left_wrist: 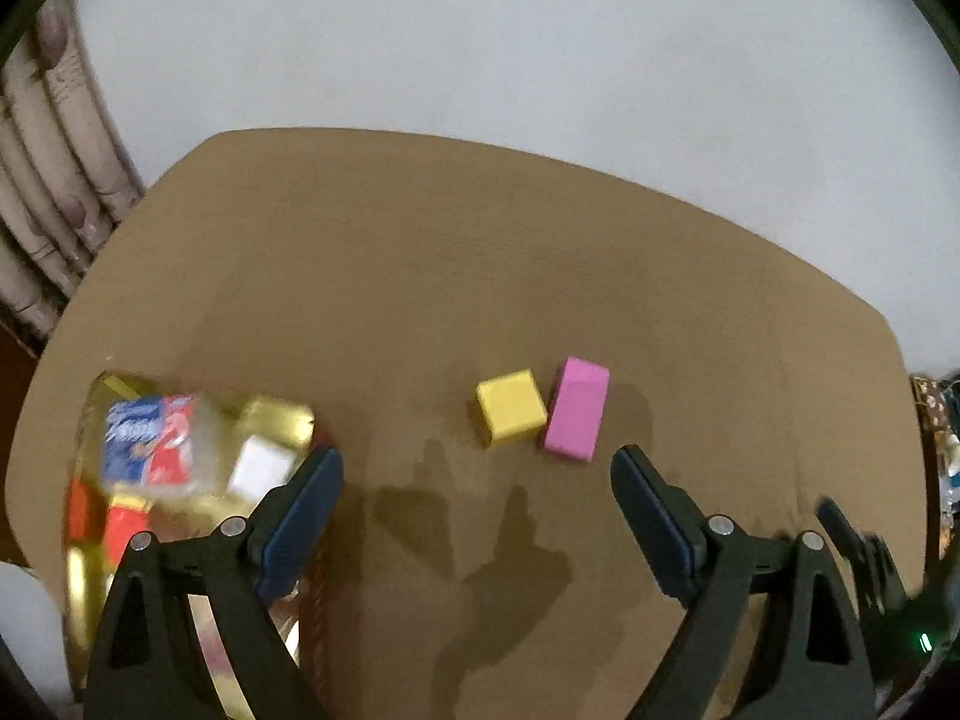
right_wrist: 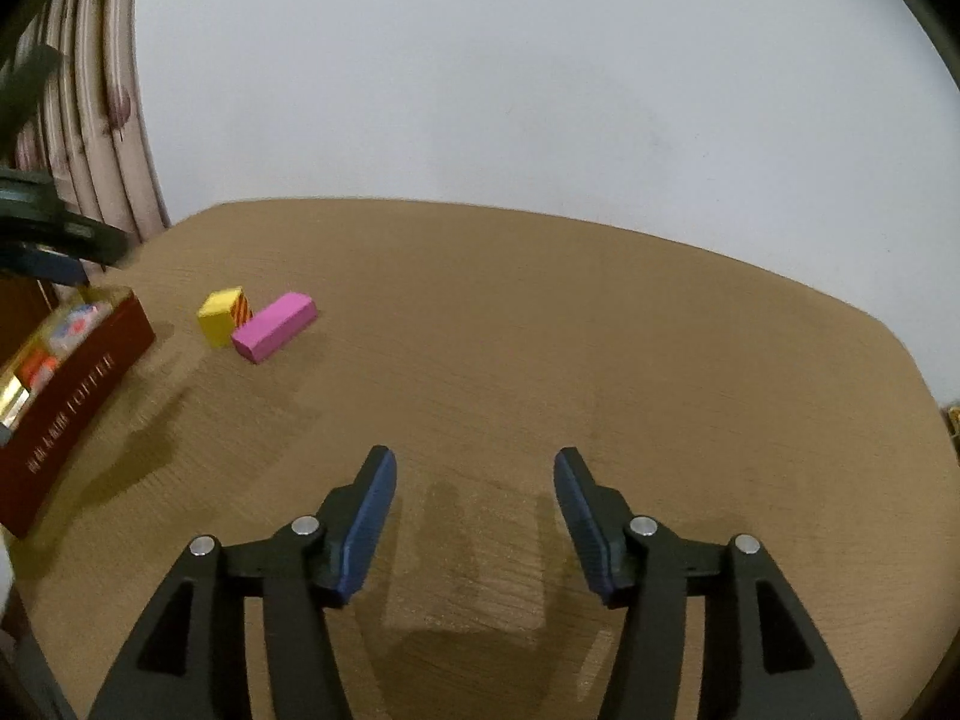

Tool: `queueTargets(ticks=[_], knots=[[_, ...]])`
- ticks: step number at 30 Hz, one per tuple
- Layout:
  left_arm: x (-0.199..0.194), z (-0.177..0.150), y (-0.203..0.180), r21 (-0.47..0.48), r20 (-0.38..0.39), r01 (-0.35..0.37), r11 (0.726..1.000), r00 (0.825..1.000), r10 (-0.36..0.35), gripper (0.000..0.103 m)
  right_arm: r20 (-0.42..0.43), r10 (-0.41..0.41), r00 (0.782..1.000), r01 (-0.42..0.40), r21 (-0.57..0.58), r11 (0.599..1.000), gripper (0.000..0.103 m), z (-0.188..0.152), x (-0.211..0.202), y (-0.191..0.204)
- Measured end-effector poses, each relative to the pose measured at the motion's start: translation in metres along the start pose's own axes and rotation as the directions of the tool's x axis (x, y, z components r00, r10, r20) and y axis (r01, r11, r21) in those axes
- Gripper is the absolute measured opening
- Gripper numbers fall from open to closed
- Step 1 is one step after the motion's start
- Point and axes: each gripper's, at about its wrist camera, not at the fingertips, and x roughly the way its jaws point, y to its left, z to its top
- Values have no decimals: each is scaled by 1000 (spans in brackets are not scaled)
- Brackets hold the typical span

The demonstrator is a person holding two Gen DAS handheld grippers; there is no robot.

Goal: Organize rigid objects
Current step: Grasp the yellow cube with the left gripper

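Observation:
A yellow block [left_wrist: 511,406] and a pink block [left_wrist: 576,409] lie side by side on the brown table [left_wrist: 420,252]. My left gripper [left_wrist: 477,468] is open and empty, just short of them. A dark red box [right_wrist: 72,396] with a gold lining [left_wrist: 276,420] holds a blue-and-red packet [left_wrist: 150,438], a white block [left_wrist: 261,468] and red pieces; it lies under my left finger. My right gripper [right_wrist: 474,468] is open and empty over bare table, far right of the yellow block [right_wrist: 221,313] and pink block [right_wrist: 275,326]. My right gripper also shows blurred at the edge of the left wrist view [left_wrist: 852,534].
A pale wall rises behind the table. Pleated curtains [left_wrist: 54,192] hang at the far left. Clutter sits off the table's right edge [left_wrist: 936,420]. The left gripper's body [right_wrist: 54,234] shows blurred at the left of the right wrist view.

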Motion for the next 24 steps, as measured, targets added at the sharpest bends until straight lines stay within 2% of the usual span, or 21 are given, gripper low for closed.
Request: queueTargets(ticks=[2,6,10,16,21,22,24], knots=[[18,8,-2,-13,-24,-44,999,999,44,88,18,14,1000,-14,33,999,63,0,-4,-7],[45,19,2,-53,-69,-64,996,996,61,86,27,45,999,-46,54,997,63,1,-2,-10],[64,24,5,-63,-114,-89,994,990,81,73,30,61,998,-62,32,998,63,1,-3,-5],[75,34,2,-35,-110,-102,994,989,98,75,30,85,996,-86,32,996,63,-1,-7,-6],[88,40,1,-35,-145,-100,994,985,94,75,27,87,996,-88,29,996,63,-2,-10,-5],[91,42,2,-34,-143,-109,993,984,103,73,26,88,996,-88,31,996,63,-2,-10,-6],[95,43,3,-42,-144,-107,993,985,100,62,22,89,996,-90,34,995,63,-2,-9,-6]])
